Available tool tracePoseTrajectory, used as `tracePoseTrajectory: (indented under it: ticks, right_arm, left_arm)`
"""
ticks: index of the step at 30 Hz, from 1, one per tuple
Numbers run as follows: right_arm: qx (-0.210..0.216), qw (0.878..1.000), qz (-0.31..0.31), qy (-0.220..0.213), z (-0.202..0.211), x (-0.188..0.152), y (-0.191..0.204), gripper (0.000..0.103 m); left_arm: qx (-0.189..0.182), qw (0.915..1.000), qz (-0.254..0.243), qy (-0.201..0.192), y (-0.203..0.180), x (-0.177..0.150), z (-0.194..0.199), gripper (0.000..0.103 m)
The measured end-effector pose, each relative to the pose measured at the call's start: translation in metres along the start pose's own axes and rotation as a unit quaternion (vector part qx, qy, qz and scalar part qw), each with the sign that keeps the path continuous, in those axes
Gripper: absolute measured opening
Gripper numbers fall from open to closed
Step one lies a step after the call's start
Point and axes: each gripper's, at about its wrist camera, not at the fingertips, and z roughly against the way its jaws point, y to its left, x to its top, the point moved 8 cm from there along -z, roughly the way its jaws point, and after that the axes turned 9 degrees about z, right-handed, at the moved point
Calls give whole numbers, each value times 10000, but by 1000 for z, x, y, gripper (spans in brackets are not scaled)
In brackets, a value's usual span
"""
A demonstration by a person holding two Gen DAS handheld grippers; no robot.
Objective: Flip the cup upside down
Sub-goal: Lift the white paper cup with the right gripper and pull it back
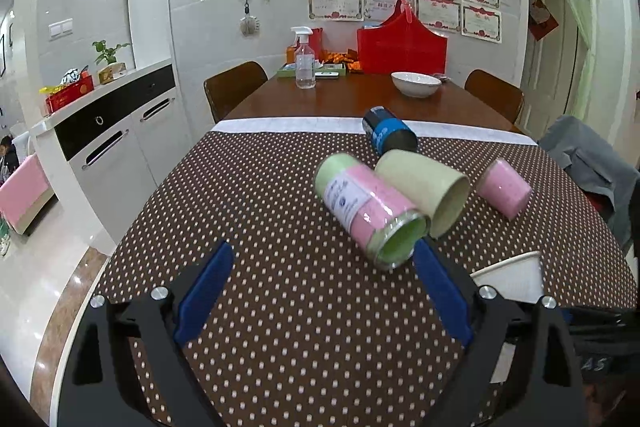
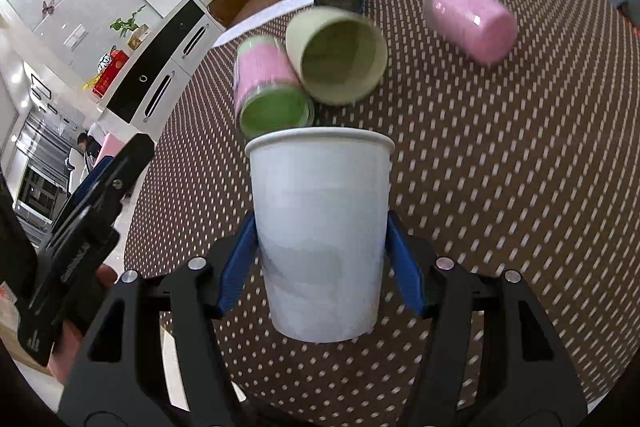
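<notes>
My right gripper is shut on a white paper cup, blue pads pressing both its sides; the cup is held above the dotted tablecloth with its rim toward the far side. Its rim also shows in the left wrist view. My left gripper is open and empty, low over the cloth, its right pad close to the mouth of a pink-and-green cup lying on its side. It also shows in the right wrist view.
A beige cup, a pink cup and a blue-black cup lie on their sides on the dotted cloth. Farther back stand a white bowl, a spray bottle and a red bag. Chairs flank the table.
</notes>
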Motion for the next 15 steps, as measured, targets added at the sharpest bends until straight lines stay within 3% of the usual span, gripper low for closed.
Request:
tracePoseTrajectory:
  ticks: [9,11,13,15]
  right_arm:
    - [-176,9998,56,97,-19,-10,3,64]
    - [-248,9996,115,105,-19,-11,2,84]
    - [-246,9996,154,40,-18,-10,1,97]
    - [-326,9993,175,-5,-13,-12,-6,97]
  left_arm:
    - [-17,10000,-74,-1,0,-12,11,90]
    - [-24,10000,-74,0,0,-11,12,90]
    - [-47,10000,-60,14,0,-12,12,90]
    - [-60,10000,-62,10,-1,-12,13,90]
